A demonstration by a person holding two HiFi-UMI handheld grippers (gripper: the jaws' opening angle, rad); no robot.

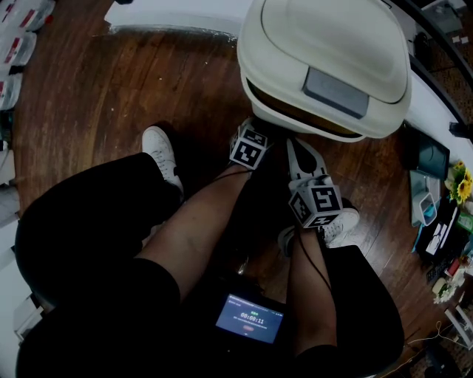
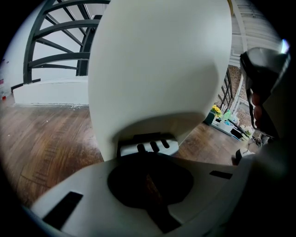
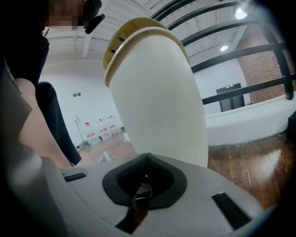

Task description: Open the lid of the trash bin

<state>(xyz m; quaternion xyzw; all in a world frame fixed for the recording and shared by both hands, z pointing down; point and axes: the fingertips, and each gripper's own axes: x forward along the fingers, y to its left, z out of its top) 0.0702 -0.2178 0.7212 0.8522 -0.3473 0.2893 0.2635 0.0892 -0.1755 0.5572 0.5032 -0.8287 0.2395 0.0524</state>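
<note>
The cream trash bin (image 1: pixel 325 44) stands on the wood floor, its domed lid (image 1: pixel 295 37) bearing a grey panel (image 1: pixel 336 91). A tan band shows under the lid's front rim. My left gripper (image 1: pixel 250 144) is low at the bin's base, shut with nothing in it. In the left gripper view the jaws (image 2: pixel 145 159) meet just short of the bin's foot pedal (image 2: pixel 148 146). To its right, my right gripper (image 1: pixel 309 173) also points at the bin's base. It is shut and empty, and the bin's side (image 3: pixel 157 97) rises ahead of it (image 3: pixel 147 159).
The person's legs and white shoes (image 1: pixel 162 151) lie on either side of the grippers. A small lit screen (image 1: pixel 250 318) sits at the lap. A white ledge (image 1: pixel 177 15) runs behind the bin. Clutter and flowers (image 1: pixel 458 184) lie at the right.
</note>
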